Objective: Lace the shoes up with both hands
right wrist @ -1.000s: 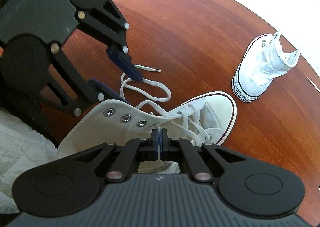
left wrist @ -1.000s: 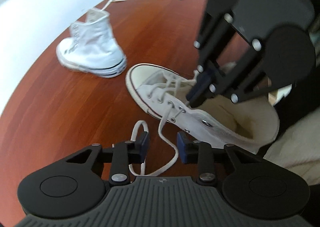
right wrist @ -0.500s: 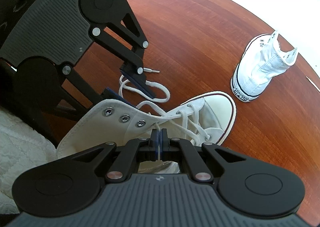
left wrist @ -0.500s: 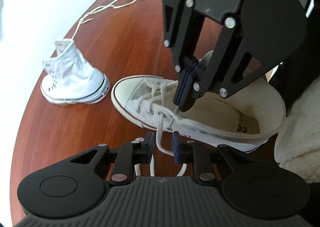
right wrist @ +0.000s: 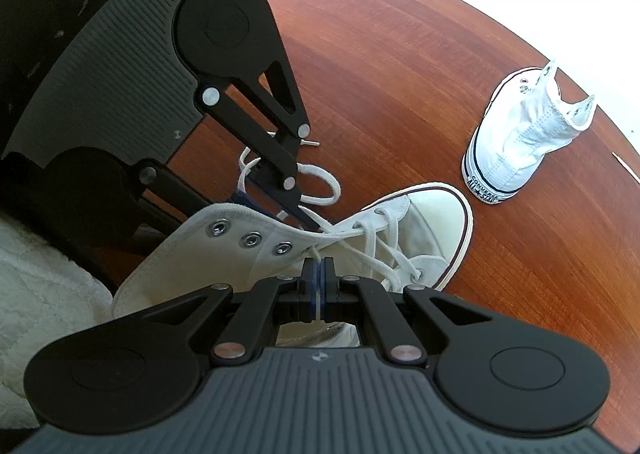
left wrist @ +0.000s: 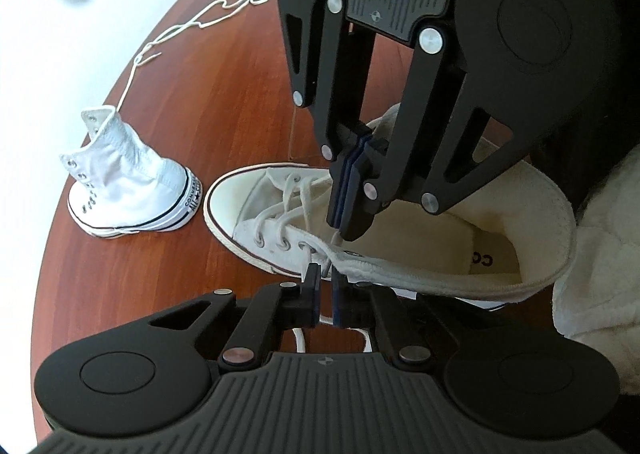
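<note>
1. Near shoe [left wrist: 400, 254]: a cream high-top lying on the red-brown wooden surface [left wrist: 224, 102], toe pointing away from the person, laced through its lower eyelets; the three upper eyelets [right wrist: 250, 240] on the visible flap are empty.
2. Right gripper [right wrist: 319, 286]: closed on a strand of the white lace [right wrist: 318, 254] just above the tongue. The strand runs up between its pads, and the gripper points steeply down.
3. Left gripper [left wrist: 325, 286]: its jaws have just been closing, with the other lace strand [left wrist: 328, 266] between them beside the shoe's flap. A thin gap shows between the pads, so a firm pinch cannot be confirmed. The free end of that lace lies in a loop [right wrist: 320, 182] on the surface behind the gripper.
4. Second shoe [left wrist: 128, 190]: a white high-top standing well apart, its lace trailing away across the surface.
5. Step in hand, as judged: securing both strands before threading the next eyelet. Done well, the left gripper pinches close to the eyelet, both strands stay taut, and the pull is even so the shoe does not slide.
</note>
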Action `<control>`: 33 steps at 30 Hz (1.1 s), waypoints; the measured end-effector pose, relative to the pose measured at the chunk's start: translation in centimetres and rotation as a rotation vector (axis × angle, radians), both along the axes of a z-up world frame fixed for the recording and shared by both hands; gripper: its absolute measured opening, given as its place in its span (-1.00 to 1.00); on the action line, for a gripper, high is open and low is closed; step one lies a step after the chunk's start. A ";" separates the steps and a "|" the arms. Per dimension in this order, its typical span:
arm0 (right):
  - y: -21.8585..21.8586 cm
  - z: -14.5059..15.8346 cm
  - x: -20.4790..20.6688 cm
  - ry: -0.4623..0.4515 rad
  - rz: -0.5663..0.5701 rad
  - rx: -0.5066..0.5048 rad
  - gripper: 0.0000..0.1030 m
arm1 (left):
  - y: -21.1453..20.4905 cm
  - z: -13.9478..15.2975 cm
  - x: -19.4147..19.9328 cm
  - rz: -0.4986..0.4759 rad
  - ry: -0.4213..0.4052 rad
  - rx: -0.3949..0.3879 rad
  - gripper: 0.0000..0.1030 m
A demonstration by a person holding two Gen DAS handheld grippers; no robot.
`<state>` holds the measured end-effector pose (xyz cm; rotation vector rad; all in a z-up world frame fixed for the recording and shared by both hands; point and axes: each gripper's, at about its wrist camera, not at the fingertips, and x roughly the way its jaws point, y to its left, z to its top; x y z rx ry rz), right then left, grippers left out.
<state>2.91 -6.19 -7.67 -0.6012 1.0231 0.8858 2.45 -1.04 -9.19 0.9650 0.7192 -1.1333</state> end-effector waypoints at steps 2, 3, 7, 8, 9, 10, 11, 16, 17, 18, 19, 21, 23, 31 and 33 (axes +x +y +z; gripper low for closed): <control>-0.1 0.0 0.2 -0.001 0.004 0.001 -0.97 | 0.0 -0.1 -0.1 -0.007 -0.005 0.001 -0.89; -0.2 -0.1 0.3 -0.001 0.006 0.002 -0.97 | -0.1 -0.1 -0.1 -0.011 -0.008 0.001 -0.90; -0.2 -0.2 0.4 -0.001 0.005 0.001 -0.96 | -0.1 -0.4 -0.4 -0.016 -0.031 -0.001 -0.95; -0.1 -0.2 0.4 -0.001 0.005 0.000 -0.96 | -0.1 -0.4 -0.5 -0.014 -0.032 -0.002 -0.95; -0.1 -0.3 0.4 -0.003 0.007 -0.002 -0.95 | -0.1 -0.4 -0.6 -0.007 -0.032 -0.004 -0.95; -0.1 -0.3 0.4 -0.005 0.009 -0.004 -0.95 | -0.1 -0.4 -0.6 -0.002 -0.031 -0.004 -0.95; -0.1 -0.3 0.4 -0.005 0.009 -0.004 -0.94 | -0.1 -0.4 -0.6 0.000 -0.031 -0.005 -0.95; 0.0 -0.4 0.5 -0.006 0.009 -0.014 -0.92 | -0.1 -0.3 -0.6 0.012 -0.031 -0.007 -0.95; -0.1 -0.5 0.5 -0.005 0.006 -0.015 -0.91 | -0.1 -0.3 -0.6 0.013 -0.032 -0.008 -0.95; -0.1 -0.5 0.5 -0.004 0.004 -0.017 -0.91 | 0.0 -0.2 -0.6 0.015 -0.030 -0.009 -0.95; -0.1 -0.6 0.5 -0.003 0.002 -0.021 -0.90 | 0.0 -0.2 -0.6 0.019 -0.032 -0.009 -0.95; -0.1 -0.8 0.5 -0.005 0.002 -0.026 -0.85 | 0.1 -0.2 -0.5 0.024 -0.032 -0.009 -0.95; -0.1 -0.8 0.3 -0.005 0.002 -0.026 -0.41 | 0.2 -0.1 -0.5 0.035 -0.033 -0.010 -0.95; -0.1 -1.0 -0.1 -0.016 0.005 -0.025 -0.40 | 1.0 -0.4 0.0 0.104 -0.024 -0.016 -0.95; -0.1 -1.0 -0.1 -0.018 0.004 -0.024 -0.38 | 1.2 -0.4 0.1 0.122 -0.021 -0.016 -0.95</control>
